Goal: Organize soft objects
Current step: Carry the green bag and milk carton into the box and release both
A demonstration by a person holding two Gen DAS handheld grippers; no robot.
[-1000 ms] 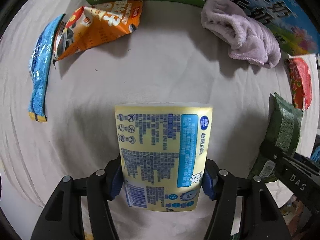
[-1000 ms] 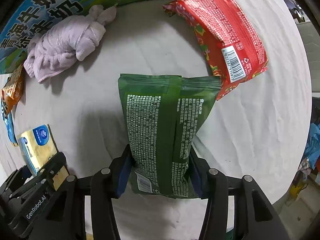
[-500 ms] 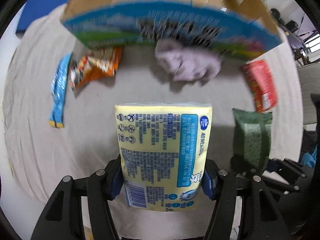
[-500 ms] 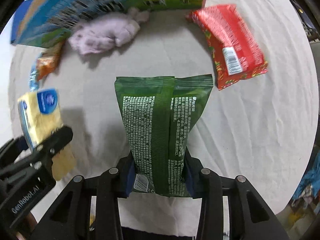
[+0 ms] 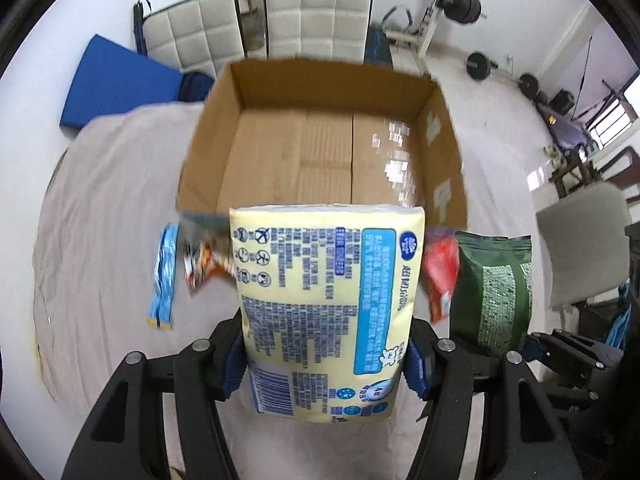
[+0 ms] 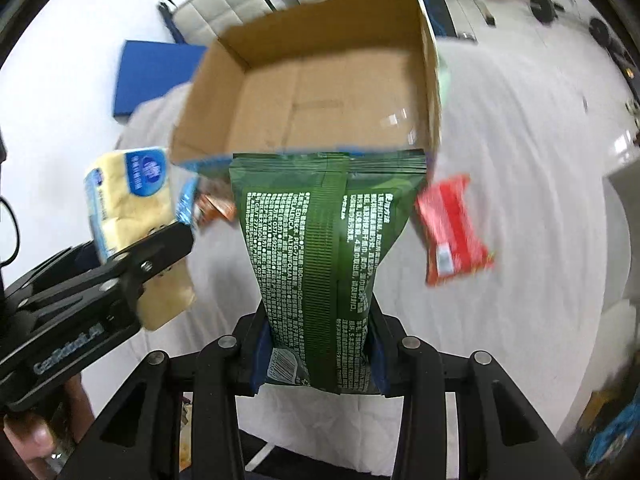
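My left gripper is shut on a yellow tissue pack and holds it raised in front of the open cardboard box. My right gripper is shut on a green packet, also raised before the box. The green packet also shows at the right of the left wrist view. The yellow pack and left gripper also show at the left of the right wrist view. The box looks empty inside. The purple cloth is hidden.
A red packet, an orange snack bag and a blue packet lie on the cloth-covered table in front of the box. White chairs and gym gear stand beyond the table.
Both grippers have lifted their packs high above the table and tilted up. The box's open inside has come into view, and the purple cloth has gone out of sight.
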